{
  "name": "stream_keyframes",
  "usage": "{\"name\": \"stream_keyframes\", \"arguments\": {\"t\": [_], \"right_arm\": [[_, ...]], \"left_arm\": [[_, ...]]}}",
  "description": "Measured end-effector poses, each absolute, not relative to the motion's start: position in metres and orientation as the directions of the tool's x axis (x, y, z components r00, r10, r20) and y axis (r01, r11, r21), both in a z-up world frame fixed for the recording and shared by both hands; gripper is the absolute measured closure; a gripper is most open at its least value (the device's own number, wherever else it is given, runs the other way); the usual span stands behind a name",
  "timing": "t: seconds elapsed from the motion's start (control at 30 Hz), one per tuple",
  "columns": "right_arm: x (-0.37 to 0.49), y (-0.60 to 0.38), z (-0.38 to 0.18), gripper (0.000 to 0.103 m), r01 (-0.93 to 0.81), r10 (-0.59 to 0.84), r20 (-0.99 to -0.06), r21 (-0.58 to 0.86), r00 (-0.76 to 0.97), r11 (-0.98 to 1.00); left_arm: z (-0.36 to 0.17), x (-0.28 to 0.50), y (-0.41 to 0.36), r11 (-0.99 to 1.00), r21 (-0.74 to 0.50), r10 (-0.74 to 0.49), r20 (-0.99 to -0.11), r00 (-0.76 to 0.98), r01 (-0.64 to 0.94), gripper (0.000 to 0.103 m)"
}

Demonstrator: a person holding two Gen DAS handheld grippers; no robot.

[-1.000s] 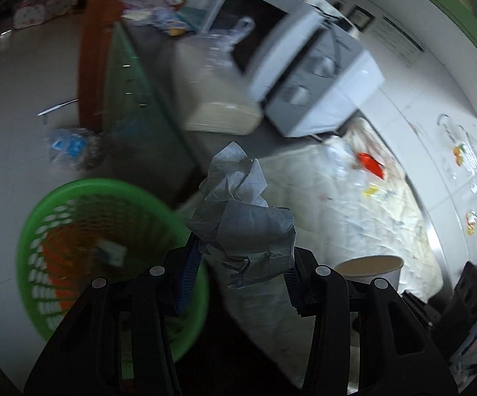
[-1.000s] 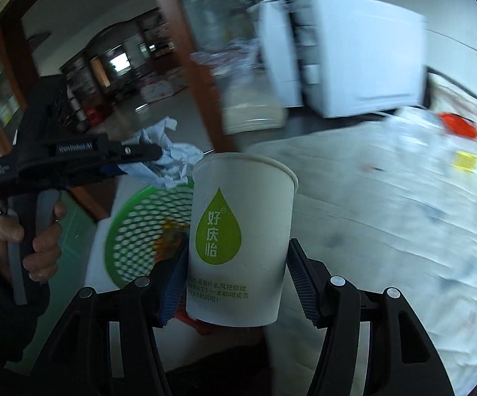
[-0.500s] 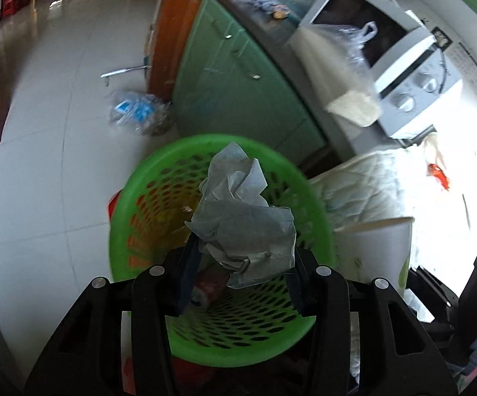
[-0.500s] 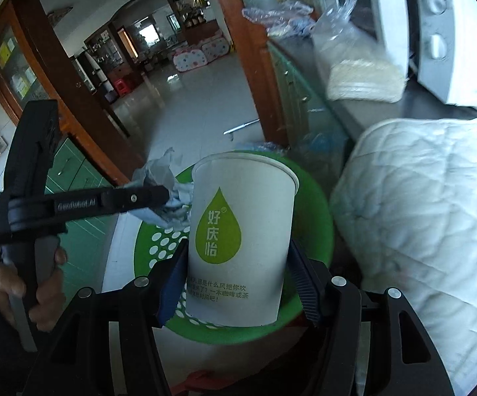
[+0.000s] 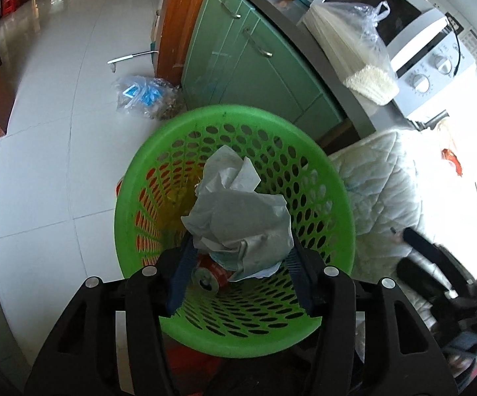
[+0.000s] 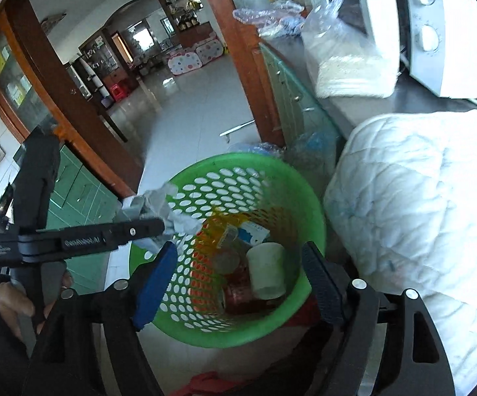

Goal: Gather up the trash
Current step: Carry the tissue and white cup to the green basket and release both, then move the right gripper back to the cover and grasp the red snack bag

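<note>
A green perforated basket (image 5: 232, 112) stands on the floor under both grippers. My left gripper (image 5: 240, 250) hangs over its mouth with a crumpled grey-white paper (image 5: 238, 211) between its blue pads. Its jaws are opening, and the paper still touches both pads. In the right wrist view the left gripper (image 6: 159, 227) reaches in from the left over the basket rim (image 6: 232, 160), paper at its tip. My right gripper (image 6: 238, 250) is open and still widening, with nothing between its fingers. The white paper cup (image 6: 266, 270) lies inside the basket among other trash, next to a red can (image 6: 238, 293).
Green cabinets (image 5: 255, 66) and a dark counter with a microwave (image 5: 420, 26) and a bagged white bundle (image 5: 354, 49) stand behind the basket. A quilted white cloth (image 5: 380, 191) hangs to its right. A clear plastic bag (image 5: 143, 95) lies on the tiled floor. A person's hand (image 6: 11, 300) holds the left gripper.
Both grippers swung from over the cloth-covered counter to above the basket. The right gripper opened and the cup dropped into the basket. The paper stays between the left jaws.
</note>
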State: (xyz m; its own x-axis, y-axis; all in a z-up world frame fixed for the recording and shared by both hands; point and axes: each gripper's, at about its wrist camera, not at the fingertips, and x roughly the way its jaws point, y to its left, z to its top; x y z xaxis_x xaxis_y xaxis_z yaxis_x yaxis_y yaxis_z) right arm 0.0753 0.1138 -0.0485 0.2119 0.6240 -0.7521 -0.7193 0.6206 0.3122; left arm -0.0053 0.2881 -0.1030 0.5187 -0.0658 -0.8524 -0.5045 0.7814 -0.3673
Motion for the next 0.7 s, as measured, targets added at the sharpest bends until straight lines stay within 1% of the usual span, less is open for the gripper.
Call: {"name": "stream_keyframes", "arguments": {"t": [0.07,0.13,0.23,0.47,0.7], "right_arm": [[0.078,0.104,-0.041,0.027,-0.718,0.626,-0.746,0.306,0.228,0.625],[0.080,0.092,-0.034,0.025,-0.715,0.628,-0.739,0.301,0.244,0.632],[0.088,0.075,-0.024,0.024,-0.706,0.627,-0.727,0.286,0.281,0.648],[0.103,0.027,-0.012,0.023,-0.653,0.605,-0.711,0.273,0.358,0.707],[0.138,-0.043,-0.003,0.022,-0.553,0.534,-0.715,0.245,0.452,0.796]], "left_arm": [[-0.105,-0.005,0.286,0.783,-0.360,-0.064,-0.858,0.510,-0.507,0.040],[-0.106,-0.006,0.282,0.784,-0.356,-0.065,-0.862,0.503,-0.509,0.035],[-0.104,-0.005,0.277,0.789,-0.342,-0.058,-0.869,0.492,-0.511,0.028],[-0.090,0.005,0.260,0.811,-0.330,-0.054,-0.864,0.501,-0.483,0.024],[-0.072,0.033,0.229,0.850,-0.319,-0.068,-0.855,0.515,-0.418,0.023]]}}
